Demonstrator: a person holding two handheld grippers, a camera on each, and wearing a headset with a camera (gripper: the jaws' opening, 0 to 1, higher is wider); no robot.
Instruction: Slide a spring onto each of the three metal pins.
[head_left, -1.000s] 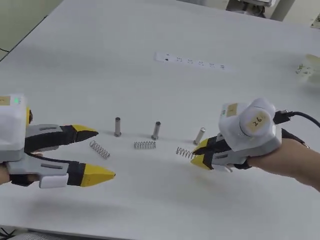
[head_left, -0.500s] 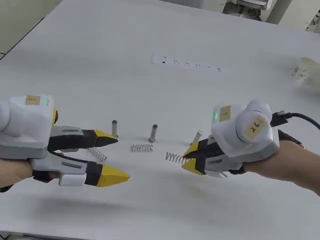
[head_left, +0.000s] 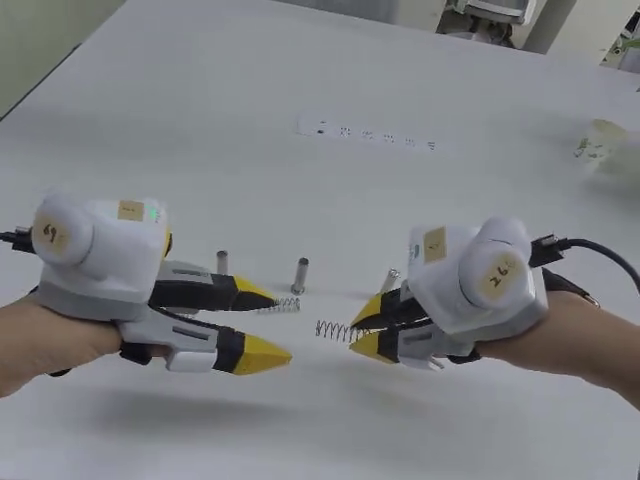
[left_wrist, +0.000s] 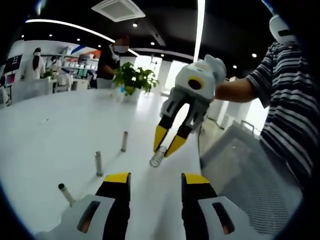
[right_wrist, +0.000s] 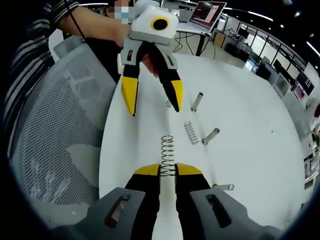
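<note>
Three short metal pins stand upright in a row on the white table: left pin (head_left: 222, 262), middle pin (head_left: 300, 275), right pin (head_left: 390, 281). My right gripper (head_left: 363, 329) is shut on one end of a spring (head_left: 334, 330), held level above the table and pointing left. In the right gripper view the held spring (right_wrist: 167, 152) sticks out past my fingertips. My left gripper (head_left: 277, 327) is open, facing it a short gap away, with nothing between its fingers. A loose spring (head_left: 281, 305) lies beside its upper fingertip. The left gripper view has the held spring (left_wrist: 157, 157) and the pins (left_wrist: 98, 163).
A white power strip (head_left: 365, 133) lies farther back on the table. A pale cup-like object (head_left: 599, 140) sits at the far right. A mesh chair (right_wrist: 55, 115) stands at the near table edge. Potted plants (left_wrist: 132, 79) and people are in the background.
My right gripper took hold of the right-hand spring, lifted it and carried it left. My left gripper moved right toward it, staying open. The head camera has shifted.
</note>
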